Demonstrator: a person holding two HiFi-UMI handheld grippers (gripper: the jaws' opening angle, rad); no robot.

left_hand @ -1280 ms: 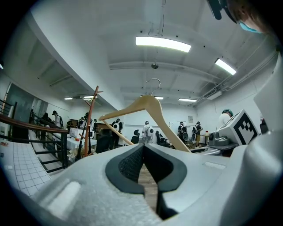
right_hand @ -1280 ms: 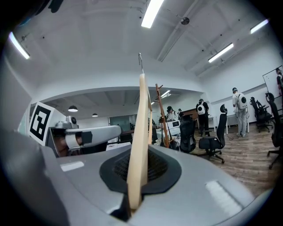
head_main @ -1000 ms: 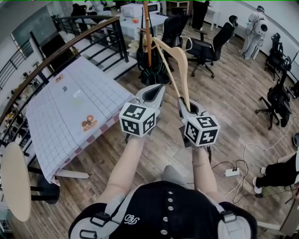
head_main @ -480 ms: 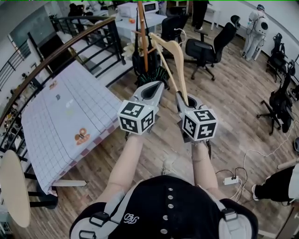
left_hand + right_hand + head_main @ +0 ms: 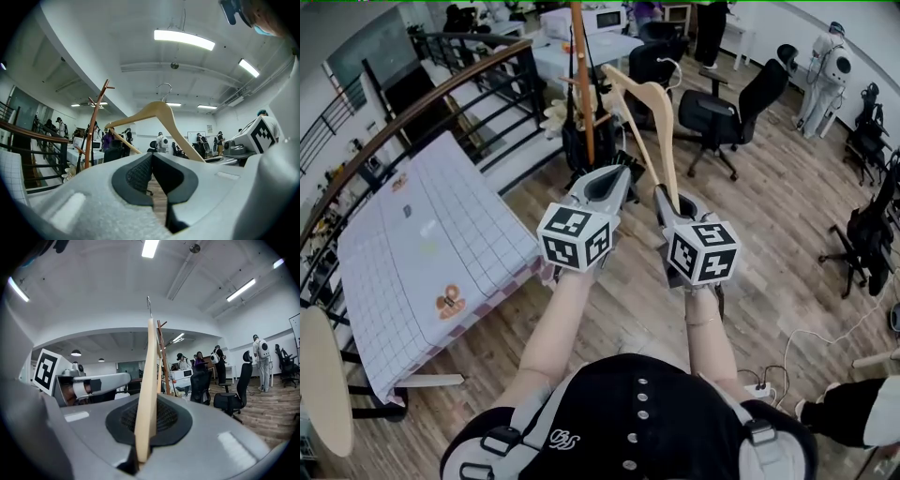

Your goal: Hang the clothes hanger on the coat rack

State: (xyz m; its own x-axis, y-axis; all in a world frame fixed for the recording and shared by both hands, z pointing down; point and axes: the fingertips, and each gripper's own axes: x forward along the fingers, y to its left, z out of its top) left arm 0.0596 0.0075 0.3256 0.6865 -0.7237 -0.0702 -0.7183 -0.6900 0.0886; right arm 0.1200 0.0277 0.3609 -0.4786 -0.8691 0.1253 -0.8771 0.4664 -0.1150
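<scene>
A light wooden clothes hanger (image 5: 649, 108) with a metal hook stands up from my right gripper (image 5: 664, 194), which is shut on the end of one of its arms. In the right gripper view the hanger (image 5: 148, 380) rises edge-on from between the pads of the right gripper (image 5: 149, 399). My left gripper (image 5: 622, 174) is beside it at the same height, shut and holding nothing. From the left gripper (image 5: 151, 157) the hanger (image 5: 161, 111) shows to the right. The brown wooden coat rack (image 5: 581, 84) stands just ahead; its pole (image 5: 95, 124) (image 5: 164, 357) shows in both gripper views.
A table with a checked cloth (image 5: 441, 234) lies at the left, along a dark railing (image 5: 441, 94). Office chairs (image 5: 722, 112) stand right of the rack, a white table (image 5: 581, 42) behind it. A power strip (image 5: 759, 389) with cables lies on the floor at lower right. People stand far back.
Both grippers, with the hanger, have moved forward across the room toward the coat rack. The table has slid back to the left in the head view. The grip has not changed.
</scene>
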